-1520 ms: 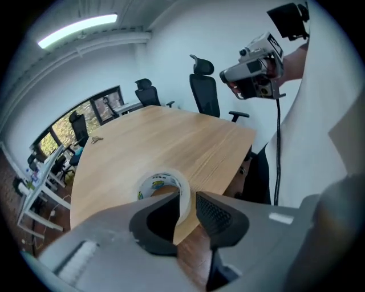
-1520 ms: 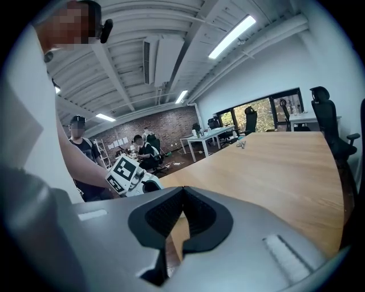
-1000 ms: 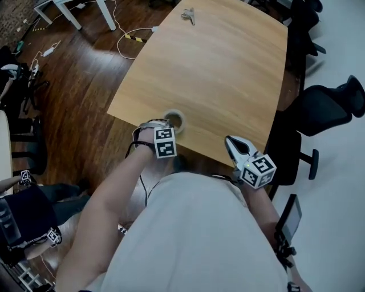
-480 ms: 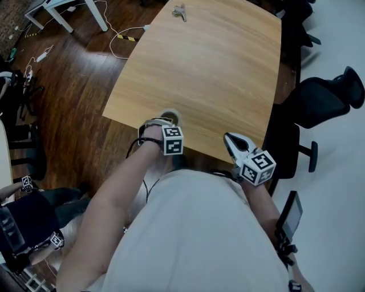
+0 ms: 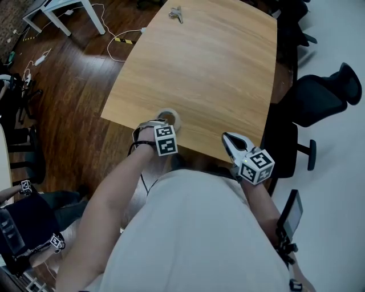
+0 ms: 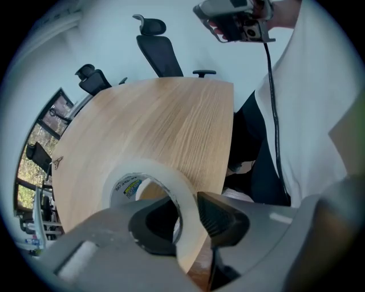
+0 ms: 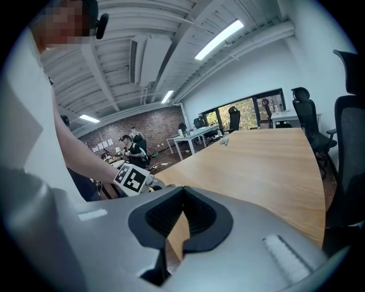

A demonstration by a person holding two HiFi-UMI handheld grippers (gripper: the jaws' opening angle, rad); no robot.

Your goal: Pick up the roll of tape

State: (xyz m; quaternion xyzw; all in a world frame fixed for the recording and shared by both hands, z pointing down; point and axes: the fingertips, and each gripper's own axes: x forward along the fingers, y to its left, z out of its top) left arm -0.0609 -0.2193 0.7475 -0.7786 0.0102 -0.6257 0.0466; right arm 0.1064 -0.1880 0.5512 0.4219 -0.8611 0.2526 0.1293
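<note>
The roll of tape (image 5: 173, 117), clear with a pale core, lies flat near the front left edge of the wooden table (image 5: 211, 68). My left gripper (image 5: 163, 121) points steeply down onto it. In the left gripper view the wall of the roll of tape (image 6: 144, 171) stands between the jaws of the left gripper (image 6: 188, 223): one jaw is inside the hole, the other against the outer face, and they are closing with the pads at the wall. My right gripper (image 5: 230, 143) hovers over the table's front edge, shut and holding nothing; its jaws (image 7: 166, 248) meet.
A small metal object (image 5: 175, 12) lies at the table's far end. Black office chairs (image 5: 325, 97) stand to the right of the table. Cables and white table legs (image 5: 85, 14) are on the wooden floor to the left. A seated person is at the lower left.
The left gripper's jaws have drawn in around the roll's wall. The left hand has barely shifted, and the right gripper has stayed where it was.
</note>
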